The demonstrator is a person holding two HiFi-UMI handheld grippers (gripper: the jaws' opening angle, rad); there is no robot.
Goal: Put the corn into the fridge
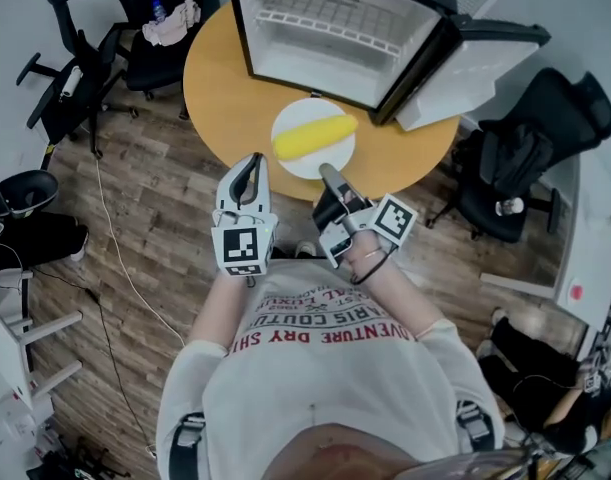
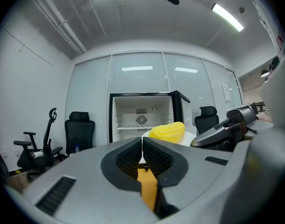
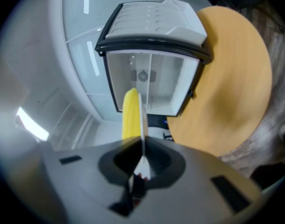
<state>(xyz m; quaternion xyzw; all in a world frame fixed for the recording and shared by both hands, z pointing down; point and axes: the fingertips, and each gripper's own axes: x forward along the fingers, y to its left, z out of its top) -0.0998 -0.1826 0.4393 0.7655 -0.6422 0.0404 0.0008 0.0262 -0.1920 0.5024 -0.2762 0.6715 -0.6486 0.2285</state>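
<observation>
A yellow corn cob (image 1: 315,136) lies on a white plate (image 1: 303,115) over the round wooden table (image 1: 215,88), in front of the open small fridge (image 1: 335,28). My right gripper (image 1: 328,174) is shut on the plate's near rim. In the right gripper view the plate (image 3: 143,125) runs edge-on between the jaws, with the corn (image 3: 129,113) to its left. My left gripper (image 1: 253,164) is shut on nothing, just left of the plate. The left gripper view shows the corn (image 2: 168,130) beyond its closed jaws, and the right gripper (image 2: 226,129) at the right.
The fridge door (image 1: 470,63) swings out to the right; a wire shelf (image 1: 330,18) sits inside. Black office chairs stand at the back left (image 1: 150,28) and at the right (image 1: 530,158). A cable (image 1: 115,258) trails over the wood floor.
</observation>
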